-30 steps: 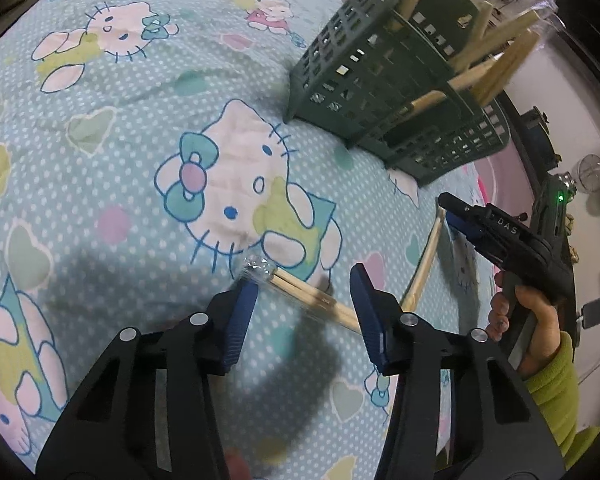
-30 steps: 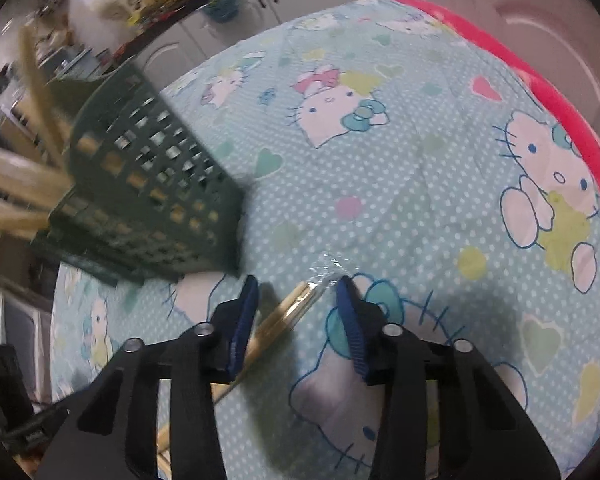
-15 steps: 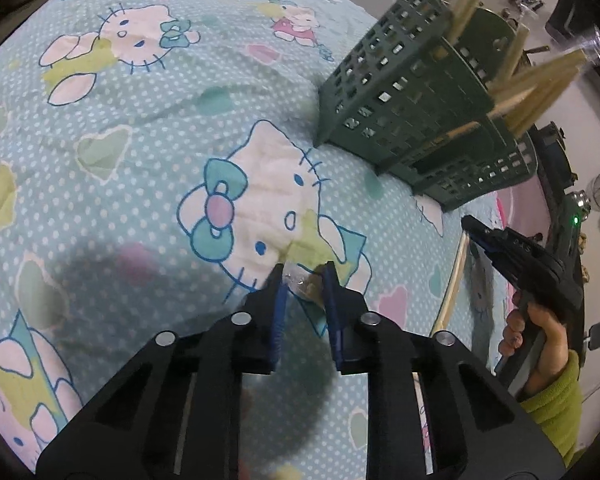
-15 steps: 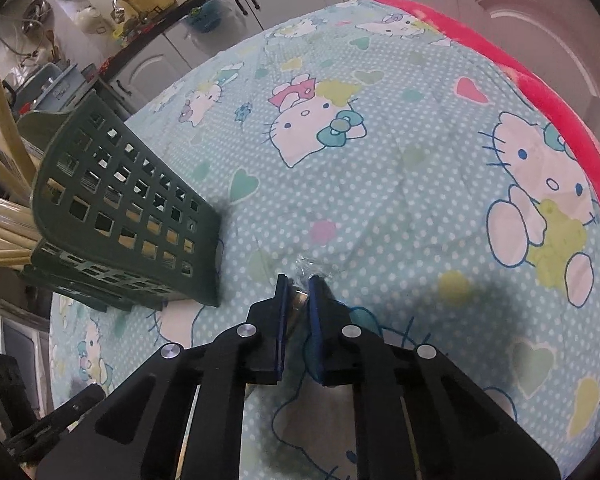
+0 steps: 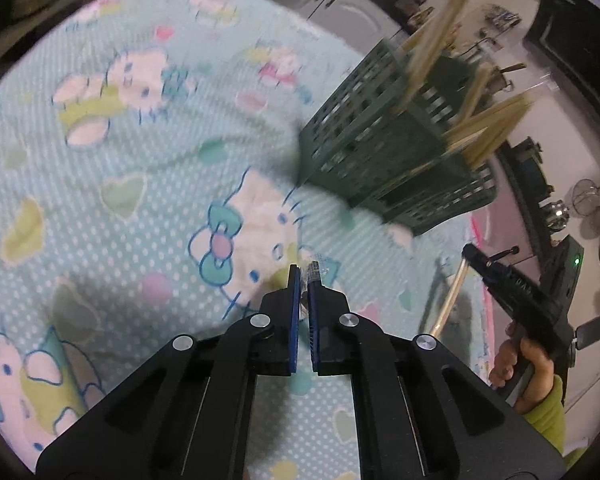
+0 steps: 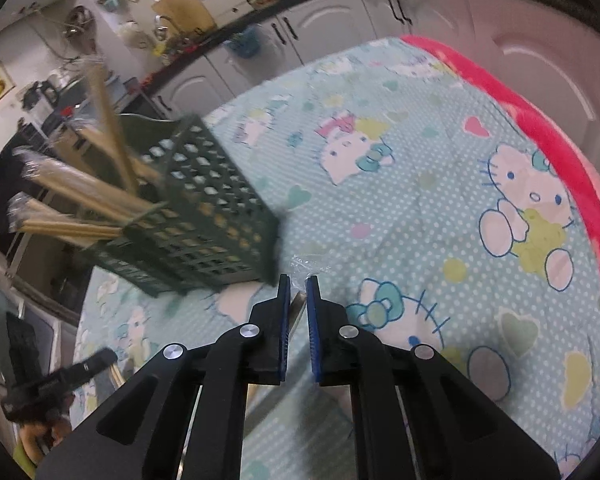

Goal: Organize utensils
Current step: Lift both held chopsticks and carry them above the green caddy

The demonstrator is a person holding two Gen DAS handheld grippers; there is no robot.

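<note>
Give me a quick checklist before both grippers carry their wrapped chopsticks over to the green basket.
1. Left gripper shut on its wrapped chopsticks, having just closed: ok.
2. Right gripper shut on its own wrapped chopsticks, jaws just closed: ok.
3. Green basket upright on the cartoon cloth: ok.
4. Room in the basket among the chopsticks already inside: cannot tell.
5. Gap between the two grippers, seen from the left wrist with the right gripper off to the side: ok.
6. Wrapped chopsticks lifted off the cloth: cannot tell.
</note>
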